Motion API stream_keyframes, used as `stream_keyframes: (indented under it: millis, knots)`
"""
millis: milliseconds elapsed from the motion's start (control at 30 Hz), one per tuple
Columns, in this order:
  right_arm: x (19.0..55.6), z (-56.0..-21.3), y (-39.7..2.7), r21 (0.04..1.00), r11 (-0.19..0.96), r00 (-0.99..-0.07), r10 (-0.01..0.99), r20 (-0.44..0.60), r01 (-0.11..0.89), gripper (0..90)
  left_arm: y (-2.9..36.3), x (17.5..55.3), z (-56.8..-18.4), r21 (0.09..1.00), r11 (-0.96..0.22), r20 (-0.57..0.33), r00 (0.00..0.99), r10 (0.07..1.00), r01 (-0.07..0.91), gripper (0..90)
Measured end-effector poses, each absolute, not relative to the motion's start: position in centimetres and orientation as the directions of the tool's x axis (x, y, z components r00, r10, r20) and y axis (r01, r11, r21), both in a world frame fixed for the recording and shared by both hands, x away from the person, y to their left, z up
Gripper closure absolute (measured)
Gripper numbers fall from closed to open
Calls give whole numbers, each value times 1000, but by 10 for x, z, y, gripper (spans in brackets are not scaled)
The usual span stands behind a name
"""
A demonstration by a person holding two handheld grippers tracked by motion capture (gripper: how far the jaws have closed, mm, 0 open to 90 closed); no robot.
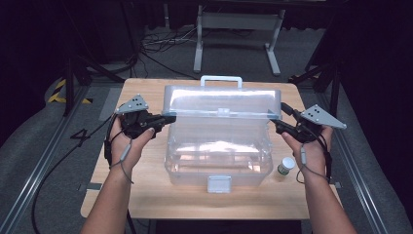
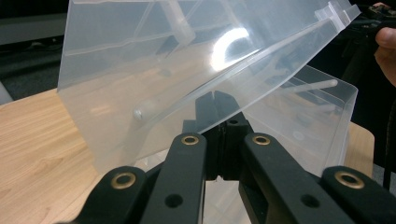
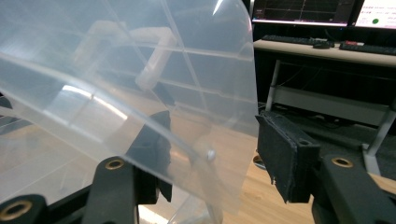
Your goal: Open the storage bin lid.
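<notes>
A clear plastic storage box (image 1: 219,161) stands in the middle of the table with its lid (image 1: 221,100) tilted up on the rear hinge. My left gripper (image 1: 171,117) is shut on the lid's left front corner; in the left gripper view the jaws (image 2: 218,112) pinch the lid's edge (image 2: 154,70). My right gripper (image 1: 276,121) is at the lid's right front corner. In the right gripper view it (image 3: 219,154) stands open: the lid (image 3: 116,70) lies between the jaws, and the right pad (image 3: 282,156) is clear of the plastic.
A small white bottle with a green band (image 1: 286,165) stands on the wooden table (image 1: 146,195) right of the box, below my right hand. The box has a white handle (image 1: 221,79) at the back and a front latch (image 1: 218,184). A desk with monitors (image 3: 327,11) is beyond.
</notes>
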State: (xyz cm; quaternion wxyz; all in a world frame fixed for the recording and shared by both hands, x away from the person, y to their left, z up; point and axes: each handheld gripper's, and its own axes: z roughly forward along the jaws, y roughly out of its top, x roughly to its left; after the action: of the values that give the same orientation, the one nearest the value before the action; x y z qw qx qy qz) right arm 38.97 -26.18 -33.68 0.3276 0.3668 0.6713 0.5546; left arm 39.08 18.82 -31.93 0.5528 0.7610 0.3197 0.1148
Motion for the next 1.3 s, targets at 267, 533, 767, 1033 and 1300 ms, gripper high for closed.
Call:
stream_keyframes:
  millis: [267, 533, 767, 1033, 1300]
  knots:
    - [393, -336, -256, 984, 133, -496, 866, -60, 115, 447, 188, 391, -320, 915, -184, -179, 771, 611, 359, 892]
    - [391, -332, -255, 987, 142, -463, 882, -92, 74, 494, 186, 392, -322, 912, -197, -173, 774, 608, 359, 826]
    - [390, -330, -252, 985, 164, -434, 892, -124, 54, 517, 183, 391, -324, 911, -210, -157, 769, 619, 355, 764]
    - [390, -327, -248, 984, 175, -417, 897, -147, 28, 554, 183, 388, -326, 915, -226, -135, 780, 612, 336, 621]
    - [394, -324, -244, 982, 189, -392, 905, -169, 14, 604, 194, 382, -327, 916, -223, -126, 767, 630, 334, 589]
